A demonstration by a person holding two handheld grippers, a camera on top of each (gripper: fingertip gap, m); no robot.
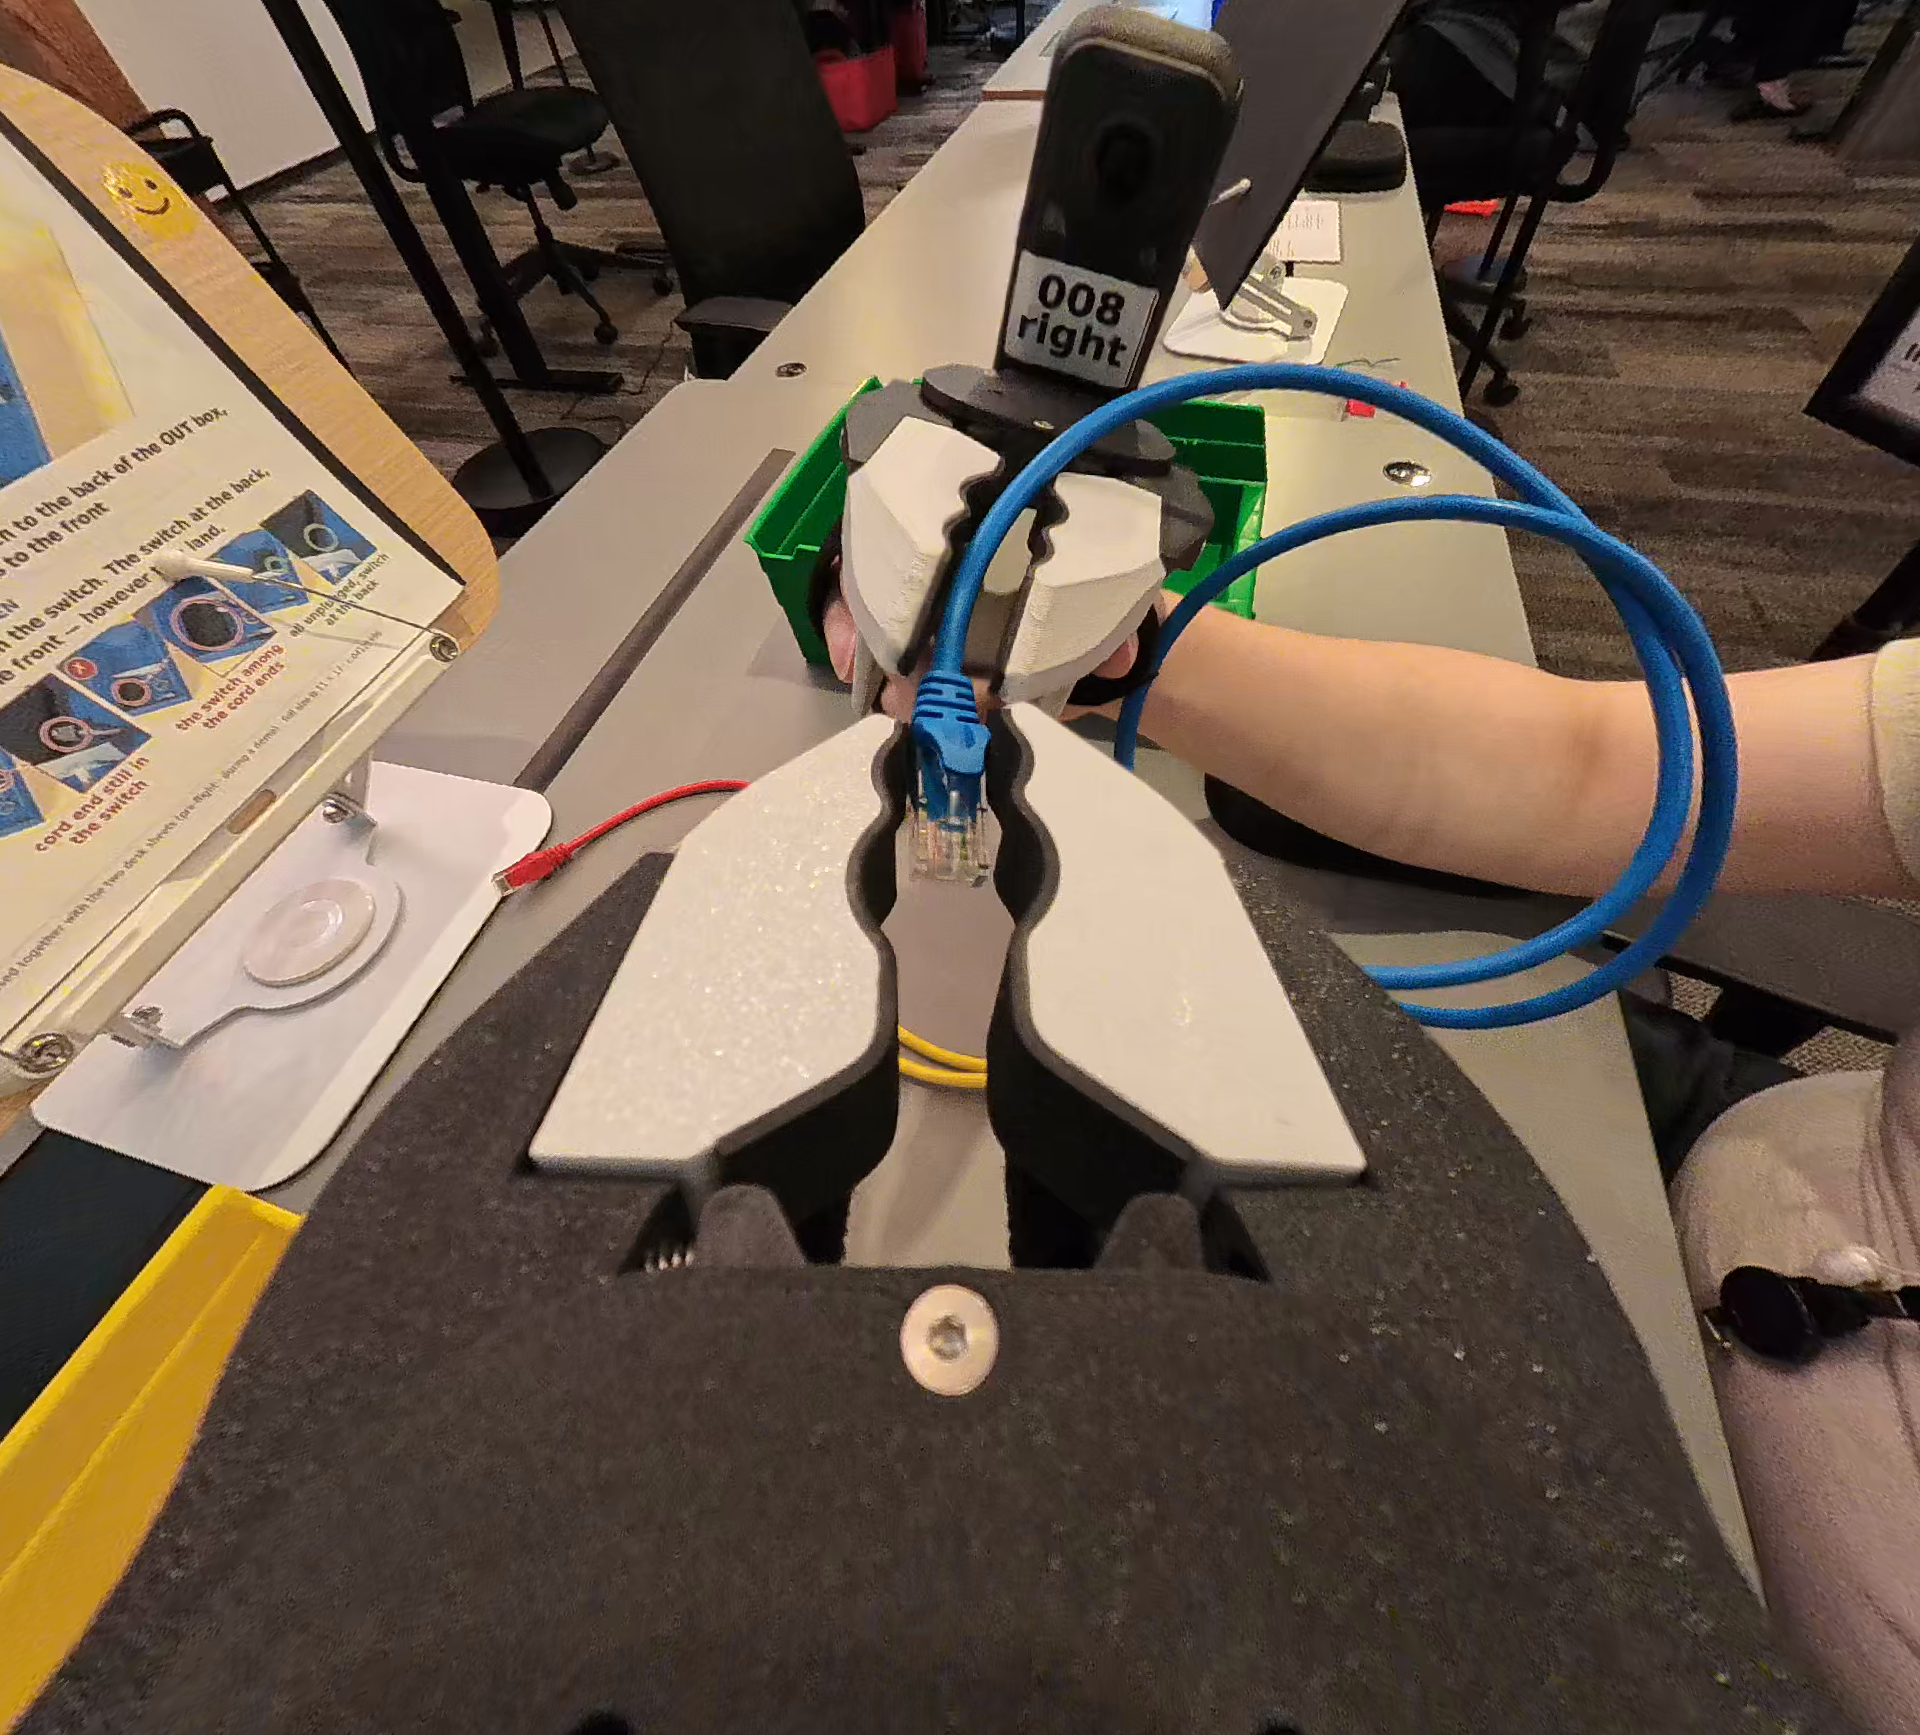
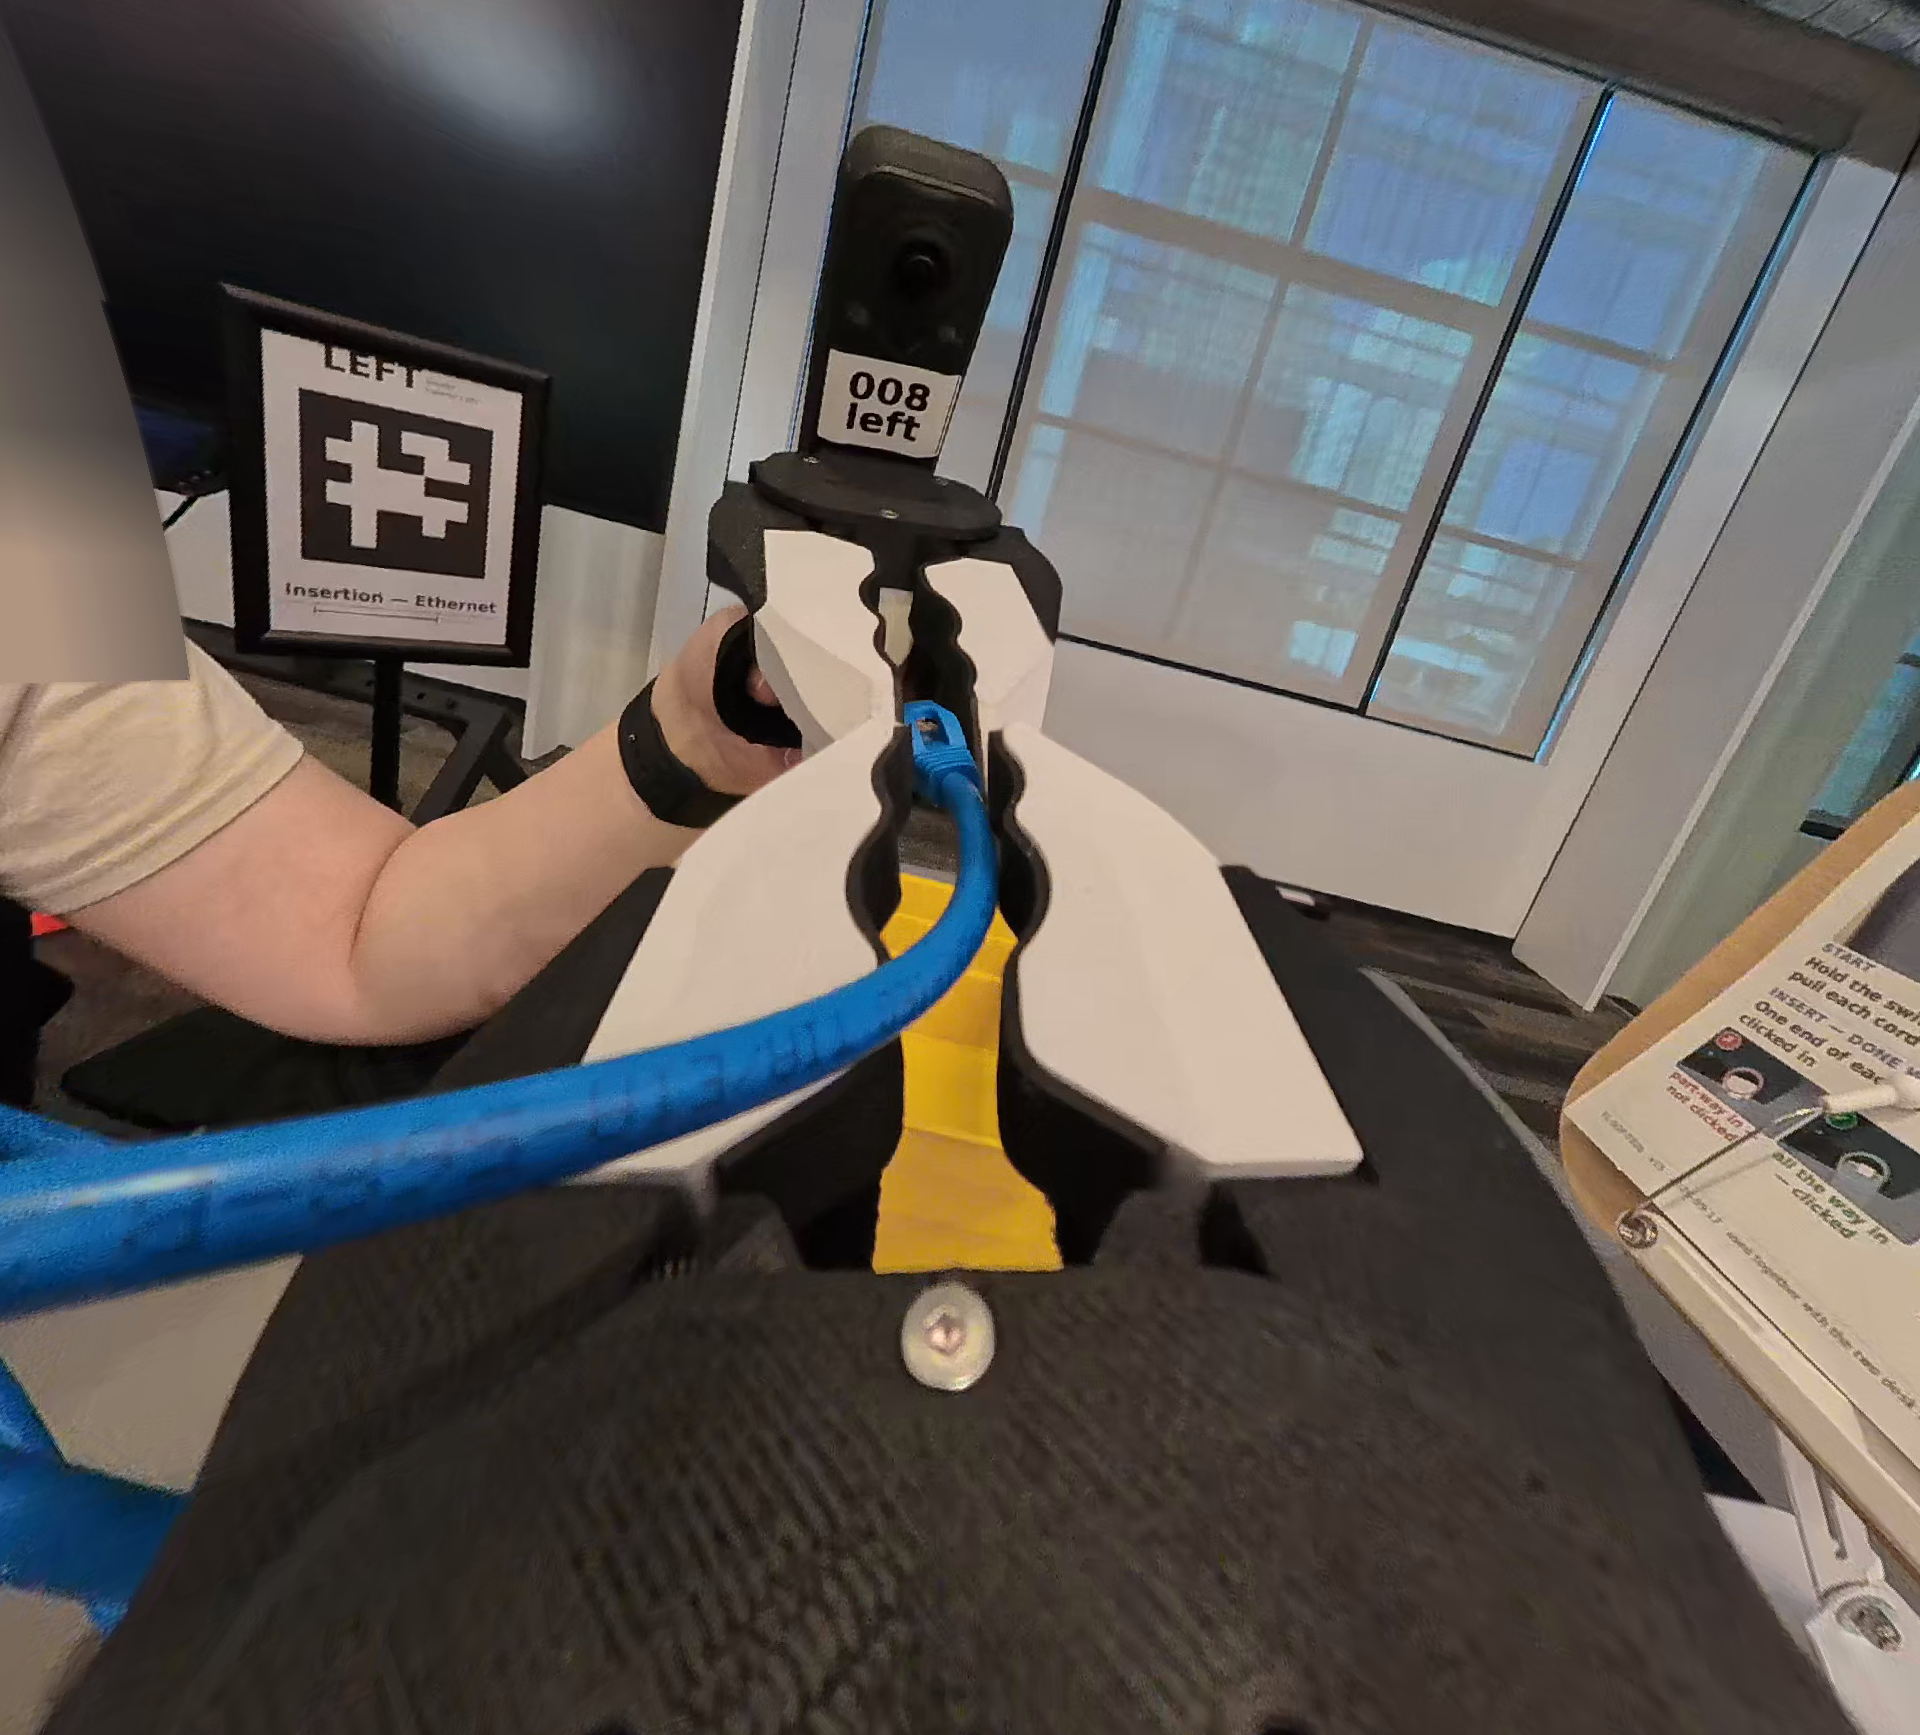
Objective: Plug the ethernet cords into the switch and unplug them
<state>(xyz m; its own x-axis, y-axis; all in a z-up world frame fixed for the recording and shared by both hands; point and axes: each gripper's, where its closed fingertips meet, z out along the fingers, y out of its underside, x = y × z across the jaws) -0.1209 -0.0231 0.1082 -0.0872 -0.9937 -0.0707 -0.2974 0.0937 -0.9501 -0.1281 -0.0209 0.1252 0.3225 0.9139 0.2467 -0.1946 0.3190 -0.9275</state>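
Rows of desks, black office chairs and patterned carpet fill the room behind a long grey surface. A green bin sits on it, beyond the two grippers that meet tip to tip above it. The left gripper is clenched on the clear plug of the blue ethernet cord, its dark wavy pads pressing the plug's sides just below the blue boot. The right gripper faces it and is closed on the same cord just behind that boot; the cord then loops wide around the person's right forearm. A red cord lies loose on the surface to the left, and a yellow cord shows beneath the left gripper. Each gripper's camera carries a white printed label. A wood-backed instruction sheet with small photos and printed text stands at left, topped by a yellow smiley sticker. A framed sign with a black-and-white marker and printed lines stands beside a large window. No switch is visible.
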